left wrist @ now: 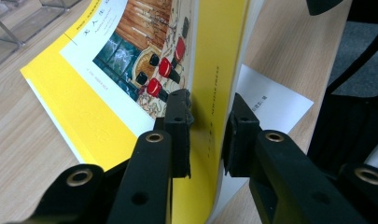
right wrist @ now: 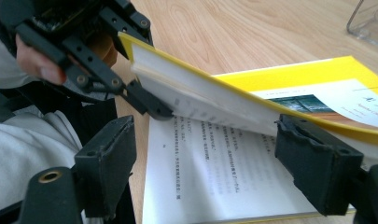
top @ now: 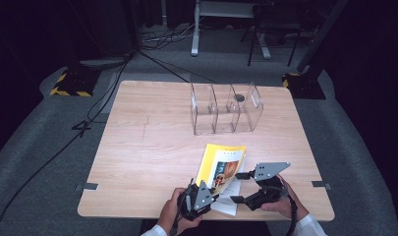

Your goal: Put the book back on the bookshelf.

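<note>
The wooden table [top: 152, 147] carries everything, and beyond both grippers, well apart from them toward the far edge, stands a clear plastic organizer [top: 225, 109] with three upright compartments; all three look empty, and nothing stands between it and the hands.

Next in size is the yellow book [top: 221, 167], lying near the front edge right ahead of the fingers, half open. Its cover bears a white panel with a painted picture and a line of small print too fine to read. A column of print runs down the yellow spine [left wrist: 213, 93], also unreadable. The lower pages [right wrist: 210, 177] lie flat on the table and show lines of dense printed characters, too blurred to make out.

The left gripper [left wrist: 206, 135] is clamped on the book's lifted cover and upper pages at the spine end, one pad on the pictured face, the other behind, holding that part raised off the flat pages.

The right gripper [right wrist: 224, 172] stands spread wide, grasping nothing; the open page lies between its fingers [right wrist: 317, 168], with the raised cover just above them.
</note>
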Demonstrator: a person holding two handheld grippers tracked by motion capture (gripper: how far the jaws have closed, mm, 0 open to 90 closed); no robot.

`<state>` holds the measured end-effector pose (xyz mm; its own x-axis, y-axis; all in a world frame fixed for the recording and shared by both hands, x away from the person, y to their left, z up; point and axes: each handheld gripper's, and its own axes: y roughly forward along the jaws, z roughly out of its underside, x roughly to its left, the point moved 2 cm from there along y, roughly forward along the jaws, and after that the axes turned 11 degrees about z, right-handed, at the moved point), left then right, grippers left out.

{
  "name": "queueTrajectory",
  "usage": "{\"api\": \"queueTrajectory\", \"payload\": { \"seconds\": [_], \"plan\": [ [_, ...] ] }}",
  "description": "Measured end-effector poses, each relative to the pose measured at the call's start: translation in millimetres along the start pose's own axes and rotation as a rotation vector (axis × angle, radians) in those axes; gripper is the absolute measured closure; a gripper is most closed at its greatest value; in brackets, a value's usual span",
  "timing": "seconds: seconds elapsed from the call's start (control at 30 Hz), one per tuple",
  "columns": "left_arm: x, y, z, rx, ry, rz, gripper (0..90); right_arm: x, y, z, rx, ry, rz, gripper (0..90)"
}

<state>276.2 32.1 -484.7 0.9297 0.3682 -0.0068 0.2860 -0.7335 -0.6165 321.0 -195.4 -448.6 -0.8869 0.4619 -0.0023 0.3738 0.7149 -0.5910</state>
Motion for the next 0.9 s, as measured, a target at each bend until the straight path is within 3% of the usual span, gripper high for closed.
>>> {"api": "queueTrajectory", "payload": {
  "seconds": [0.1, 0.23, 0.33, 0.4, 0.5, 0.6, 0.67, 0.77, 0.87, 0.9],
  "plan": [
    [4.3, -4.6, 3.8, 0.017, 0.005, 0.014, 79.5, -0.5, -10.2, -4.8, -0.044, -0.018, 0.033, 23.1],
    [10.8, -8.3, 7.2, 0.035, 0.017, 0.051, 79.7, -0.7, -16.4, -13.0, -0.109, -0.053, 0.040, 24.5],
    [16.9, -13.3, 10.4, 0.036, 0.026, 0.070, 79.8, -1.8, -9.0, -19.2, -0.096, -0.103, 0.056, 24.6],
    [22.0, -18.4, 13.6, 0.036, 0.030, 0.076, 79.7, -3.6, -0.2, -22.2, -0.079, -0.131, 0.034, 24.9],
    [31.4, -26.4, 19.1, 0.028, 0.028, 0.079, 79.2, -5.2, 18.2, -22.7, -0.037, -0.178, 0.009, 34.5],
    [41.2, -33.7, 22.7, 0.028, 0.031, 0.074, 79.0, -6.9, 39.3, -18.9, 0.033, -0.243, 0.010, 36.7],
    [45.1, -36.6, 24.3, 0.035, 0.037, 0.065, 78.9, -8.8, 43.5, -17.7, 0.047, -0.238, 0.012, 36.8],
    [53.3, -41.3, 29.4, 0.040, 0.032, 0.076, 77.9, -20.3, 54.8, -12.8, 0.082, -0.270, 0.083, 42.9],
    [61.6, -47.7, 32.9, 0.040, 0.024, 0.078, 77.8, -36.1, 58.2, -8.2, 0.100, -0.264, 0.134, 46.0],
    [64.6, -50.0, 34.1, 0.045, 0.023, 0.080, 77.8, -40.9, 59.9, -5.4, 0.116, -0.290, 0.179, 49.3]
  ]
}}
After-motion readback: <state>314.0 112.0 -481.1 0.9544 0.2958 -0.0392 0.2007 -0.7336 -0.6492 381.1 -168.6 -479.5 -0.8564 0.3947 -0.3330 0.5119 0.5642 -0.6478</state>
